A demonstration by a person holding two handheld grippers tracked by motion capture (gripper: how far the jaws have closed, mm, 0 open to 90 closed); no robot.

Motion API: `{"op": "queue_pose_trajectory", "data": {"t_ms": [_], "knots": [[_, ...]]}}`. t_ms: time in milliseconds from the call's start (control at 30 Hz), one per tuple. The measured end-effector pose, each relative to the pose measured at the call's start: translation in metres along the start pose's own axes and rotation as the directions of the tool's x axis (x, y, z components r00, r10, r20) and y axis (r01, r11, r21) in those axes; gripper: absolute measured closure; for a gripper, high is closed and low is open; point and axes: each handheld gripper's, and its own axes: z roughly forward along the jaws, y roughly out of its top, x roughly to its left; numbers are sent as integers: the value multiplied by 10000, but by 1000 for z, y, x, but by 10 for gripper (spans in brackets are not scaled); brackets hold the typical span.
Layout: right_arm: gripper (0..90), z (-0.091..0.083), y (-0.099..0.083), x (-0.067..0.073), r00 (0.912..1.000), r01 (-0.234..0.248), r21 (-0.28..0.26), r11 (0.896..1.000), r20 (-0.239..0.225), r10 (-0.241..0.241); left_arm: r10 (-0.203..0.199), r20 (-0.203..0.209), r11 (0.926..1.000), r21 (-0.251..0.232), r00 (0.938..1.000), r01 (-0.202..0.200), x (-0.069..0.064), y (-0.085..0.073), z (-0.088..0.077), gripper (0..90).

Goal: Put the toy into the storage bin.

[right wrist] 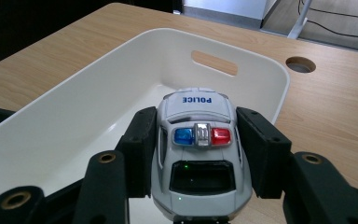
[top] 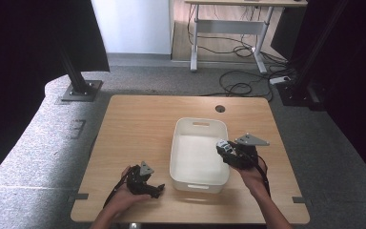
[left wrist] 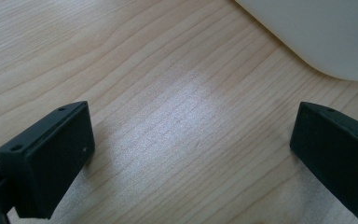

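1. We start with the toy police car: white, with "POLICE" lettered across its hood and a blue and red light bar on the roof. It sits gripped between the two black jaws of the right gripper, one pad pressed flat against each side of the body.

2. In the high view we see the same car held at the right-hand rim of the white plastic bin, with the right gripper just over that edge (its grey three-cornered plate on top).

3. The right gripper view looks along the car into the bin; its far wall has a slot handle, and the bare floor lies below the car's nose.

4. The bin stands near the middle of the wooden table, long side running away from us.

5. The left gripper rests low on the table near the front edge, just left of the bin's near corner. Its jaws stand wide apart, with bare wood between them, and a rounded corner of the bin lies beyond.

6. A round cable hole sits behind the bin.
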Motion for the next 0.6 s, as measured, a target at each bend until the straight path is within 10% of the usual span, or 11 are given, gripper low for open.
{"op": "queue_pose_trajectory", "data": {"t_ms": [600], "knots": [[503, 10, 10, 7, 9999, 79, 70, 9999, -67, -79, 14, -4, 10000, 11, 10000, -14, 0, 0, 0, 0]]}}
